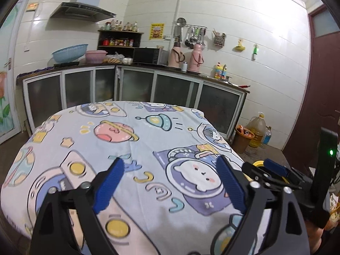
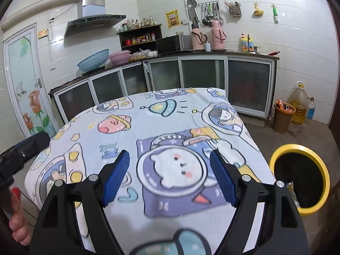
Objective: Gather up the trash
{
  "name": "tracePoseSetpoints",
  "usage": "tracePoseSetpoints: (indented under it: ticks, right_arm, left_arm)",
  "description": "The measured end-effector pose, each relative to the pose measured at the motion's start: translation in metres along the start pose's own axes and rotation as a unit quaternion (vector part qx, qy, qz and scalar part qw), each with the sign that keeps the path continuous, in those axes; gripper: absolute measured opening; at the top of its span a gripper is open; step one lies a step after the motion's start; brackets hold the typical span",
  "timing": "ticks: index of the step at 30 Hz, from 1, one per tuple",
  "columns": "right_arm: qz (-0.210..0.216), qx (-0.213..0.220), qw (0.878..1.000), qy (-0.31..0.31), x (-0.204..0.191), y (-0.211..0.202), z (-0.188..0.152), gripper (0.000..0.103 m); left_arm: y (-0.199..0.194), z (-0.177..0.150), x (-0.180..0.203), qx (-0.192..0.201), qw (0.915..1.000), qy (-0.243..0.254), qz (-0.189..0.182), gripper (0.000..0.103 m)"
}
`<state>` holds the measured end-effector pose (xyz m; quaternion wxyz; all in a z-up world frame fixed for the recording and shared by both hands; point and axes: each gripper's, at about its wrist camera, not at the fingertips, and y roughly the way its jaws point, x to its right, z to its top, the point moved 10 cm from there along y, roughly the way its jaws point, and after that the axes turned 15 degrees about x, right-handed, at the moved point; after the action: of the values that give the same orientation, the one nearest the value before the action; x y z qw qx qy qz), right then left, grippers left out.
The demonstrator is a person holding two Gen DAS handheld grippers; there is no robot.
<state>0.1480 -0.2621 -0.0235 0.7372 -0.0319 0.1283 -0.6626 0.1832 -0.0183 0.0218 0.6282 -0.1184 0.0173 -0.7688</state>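
I see no loose trash on the cartoon-print tablecloth [image 2: 174, 127]; the only scraps visible sit inside the round yellow-rimmed black bin [image 2: 299, 178] on the floor at its near right. My left gripper [image 1: 170, 182] and right gripper [image 2: 170, 176] hang wide, empty. I'd scan before reaching.

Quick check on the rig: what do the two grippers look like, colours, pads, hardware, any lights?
Both match. The left gripper and the right gripper each have black angular plastic linkage arms with triangular cut-outs and silver pivot bolts. Their fingers carry blue ribbed pads. In the left wrist view, the right unit's black body shows a small green indicator light. No cables or sleeves are clearly visible.
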Motion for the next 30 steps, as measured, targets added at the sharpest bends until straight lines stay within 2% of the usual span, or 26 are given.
tracePoseSetpoints:
  ticks: [2, 5, 7, 10, 14, 18, 21, 30]
  right_arm:
    - [-0.008, -0.001, 1.0, -0.003, 0.002, -0.014, -0.007, 0.077]
    - [-0.024, 0.004, 1.0, 0.0, 0.008, -0.037, -0.014, 0.084]
    - [-0.041, 0.023, 0.999, -0.005, 0.013, -0.056, -0.015, 0.091]
    - [-0.063, 0.041, 0.997, -0.003, 0.017, -0.075, -0.017, 0.095]
    - [-0.087, 0.077, 0.993, 0.001, 0.018, -0.104, -0.018, 0.095]
    - [-0.098, 0.08, 0.992, 0.001, 0.017, -0.117, -0.024, 0.095]
    - [-0.105, 0.087, 0.991, -0.004, 0.015, -0.123, -0.025, 0.095]
    - [-0.123, 0.092, 0.988, -0.021, 0.014, -0.138, -0.033, 0.095]
  left_arm:
    - [-0.013, -0.005, -0.002, 0.003, 0.9999, -0.001, 0.01, 0.095]
    - [-0.031, -0.016, -0.004, 0.0, 0.9997, 0.002, 0.024, 0.095]
    - [-0.04, -0.023, -0.003, -0.005, 0.9997, 0.0, 0.026, 0.095]
    - [-0.052, -0.032, -0.004, -0.003, 0.9994, 0.003, 0.034, 0.095]
    - [-0.066, -0.05, -0.001, -0.01, 0.9995, 0.005, 0.029, 0.095]
    - [-0.072, -0.064, -0.001, -0.015, 0.9991, -0.006, 0.04, 0.095]
    - [-0.074, -0.074, 0.002, -0.028, 0.999, -0.018, 0.03, 0.095]
    - [-0.089, -0.067, 0.001, -0.002, 0.9992, -0.031, 0.023, 0.095]
